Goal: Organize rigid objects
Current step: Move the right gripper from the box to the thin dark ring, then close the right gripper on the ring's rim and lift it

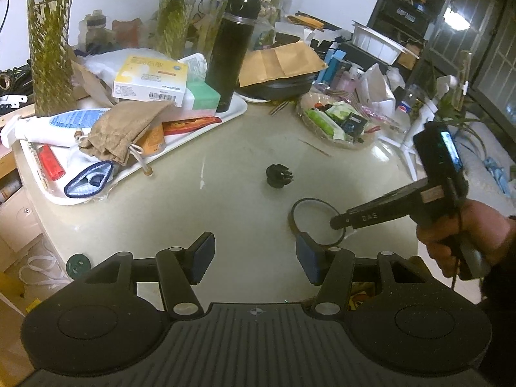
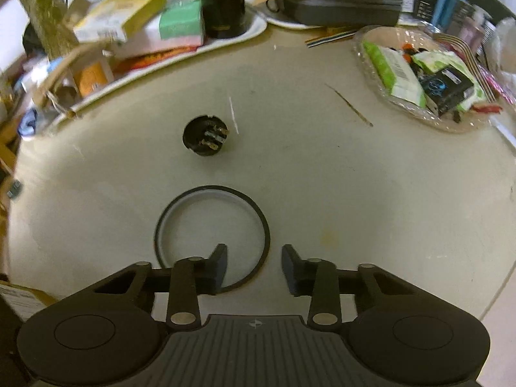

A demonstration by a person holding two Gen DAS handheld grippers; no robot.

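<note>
Your right claw (image 2: pixel 254 266) hangs low over the table (image 2: pixel 322 177) with its jaws part spread, straddling the near rim of the thin black ring (image 2: pixel 262 222): one pad sits inside the hoop, the other just outside it, and neither pad presses on the rim in the right wrist view, so the ring is bracketed, not yet pinched. Your left claw (image 1: pixel 254 254) is also part spread and empty, hovering just short of the same ring, with your hand (image 1: pixel 458 235) on the right tool's grip off to its right. Beyond the ring, farther out from both claws, the small black plug-like part (image 2: pixel 205 135) lies loose on the bare table. I judge the sorting barely begun: both loose pieces lie in the open, while the white tray (image 1: pixel 232 114) beyond and left and the glass dish (image 2: pixel 364 51) beyond and right are already crowded. The nearest arc of the ring is hidden under the right claw's inner finger, so contact there is uncertain. What the plug-like part actually is stays unclear.
</note>
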